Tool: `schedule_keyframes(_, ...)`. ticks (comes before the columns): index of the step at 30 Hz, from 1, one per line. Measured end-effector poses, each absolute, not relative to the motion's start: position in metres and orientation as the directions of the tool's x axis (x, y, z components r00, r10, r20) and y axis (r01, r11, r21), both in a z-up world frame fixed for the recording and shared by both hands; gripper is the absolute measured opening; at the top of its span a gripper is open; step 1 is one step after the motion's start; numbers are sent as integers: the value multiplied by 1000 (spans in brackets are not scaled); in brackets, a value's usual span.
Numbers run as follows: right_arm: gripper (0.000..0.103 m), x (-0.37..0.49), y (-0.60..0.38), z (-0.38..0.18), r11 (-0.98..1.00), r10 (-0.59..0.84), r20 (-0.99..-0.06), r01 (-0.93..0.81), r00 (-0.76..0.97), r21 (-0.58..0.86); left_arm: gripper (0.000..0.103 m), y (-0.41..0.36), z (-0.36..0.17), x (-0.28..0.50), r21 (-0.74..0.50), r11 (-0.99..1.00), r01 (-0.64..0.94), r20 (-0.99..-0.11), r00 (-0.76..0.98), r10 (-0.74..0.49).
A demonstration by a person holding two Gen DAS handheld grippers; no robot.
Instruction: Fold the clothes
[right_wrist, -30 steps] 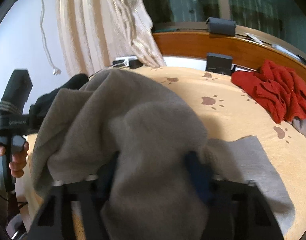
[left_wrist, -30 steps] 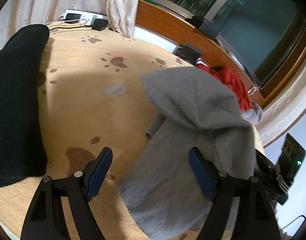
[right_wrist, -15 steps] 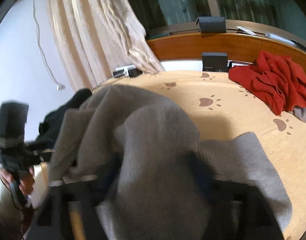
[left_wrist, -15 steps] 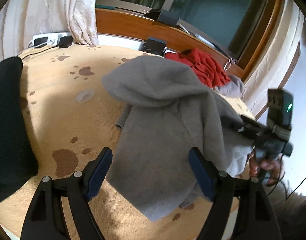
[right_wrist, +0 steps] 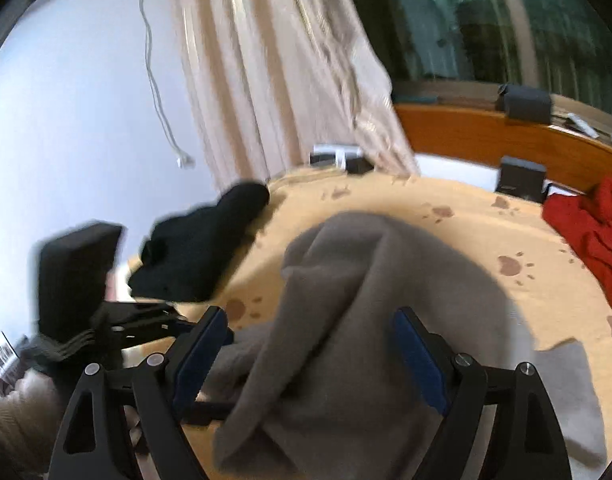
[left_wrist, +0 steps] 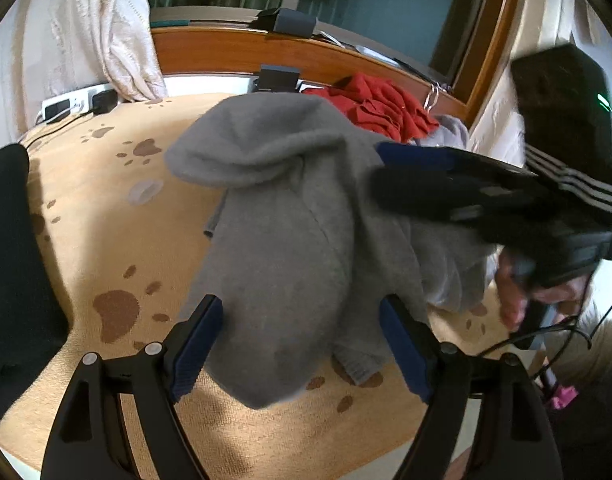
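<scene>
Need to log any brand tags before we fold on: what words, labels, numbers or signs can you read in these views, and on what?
None can be read.
Black box by the wooden ledge: pale mark on its front, too blurred.
Grey garment: no label showing.
Blanket: paw prints only, no words.

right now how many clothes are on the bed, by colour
grey garment, in front of both grippers: 1
red garment: 1
black garment: 1
pale grey piece beside the red one: 1
total: 4
</scene>
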State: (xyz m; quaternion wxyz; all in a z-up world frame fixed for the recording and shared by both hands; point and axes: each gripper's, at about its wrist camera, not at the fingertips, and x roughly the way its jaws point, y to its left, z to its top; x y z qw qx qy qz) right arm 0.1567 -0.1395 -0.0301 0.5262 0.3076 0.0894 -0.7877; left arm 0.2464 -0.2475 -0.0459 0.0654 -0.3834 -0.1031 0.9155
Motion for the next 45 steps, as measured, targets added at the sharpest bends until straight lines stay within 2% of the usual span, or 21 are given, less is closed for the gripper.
schedule_keyframes(2,81,154,-155,-41,-439,-749,-612,882,-252,173,84,-249,-47,248,-240,-970,-39,-689,-697,199)
schedule_keyframes(4,61,151,-163,-47,-451,-731,-629,879,-264,155,84,-251,-49,249,-247,-968,-34,-691,-695,201)
schedule_keyframes(5,54,150,-164,-48,-457,-727,-630,878,-274,146,84,-252,-50,249,-251,-968,-30,-692,-694,201)
schedule_keyframes(6,42,149,-165,-49,-461,-724,-630,876,-281,140,84,-254,-52,248,-256,-966,-24,-694,-692,201)
schedule_keyframes(7,37,148,-163,-49,-465,-723,-630,875,-284,138,84,-257,-53,248,-261,-965,-17,-696,-690,201)
schedule_keyframes(13,18,150,-151,-46,-487,-720,-609,868,-334,99,84,-269,-53,245,-282,-959,22,-692,-697,188)
schedule_keyframes(24,15,136,-99,-20,-574,-735,-515,809,-441,127,85,-269,-52,235,-251,-966,63,-712,-688,140)
schedule_keyframes(31,12,119,-50,-9,-674,-689,-467,727,-554,133,85,-264,-56,223,-213,-973,94,-742,-663,99)
schedule_keyframes(36,12,110,-31,-21,-659,-713,-487,720,-505,218,85,-265,-59,215,-232,-964,133,-749,-657,90)
schedule_keyframes(38,19,110,-29,-27,-648,-725,-490,722,-484,244,85,-268,-60,212,-255,-956,147,-743,-662,96)
schedule_keyframes(39,31,112,-30,-29,-643,-727,-492,726,-479,244,85,-269,-59,212,-273,-950,149,-736,-668,107)
schedule_keyframes(40,42,115,-31,-31,-639,-729,-492,730,-476,240,79,-270,-59,212,-294,-945,146,-730,-672,123)
schedule_keyframes(41,72,117,-32,-32,-637,-730,-489,735,-477,233,61,-271,-58,212,-313,-939,142,-723,-676,139)
schedule_keyframes(42,88,120,-32,-32,-635,-731,-482,739,-482,225,50,-271,-58,212,-337,-931,136,-715,-681,159)
schedule_keyframes(43,88,123,-33,-32,-635,-733,-471,742,-491,215,33,-272,-56,212,-358,-924,133,-705,-687,175)
schedule_keyframes(44,88,125,-32,-32,-635,-734,-464,743,-495,212,21,-274,-52,213,-362,-922,141,-698,-696,168)
schedule_keyframes(45,88,125,-32,-32,-634,-736,-463,743,-494,215,17,-276,-48,214,-365,-919,147,-689,-706,160)
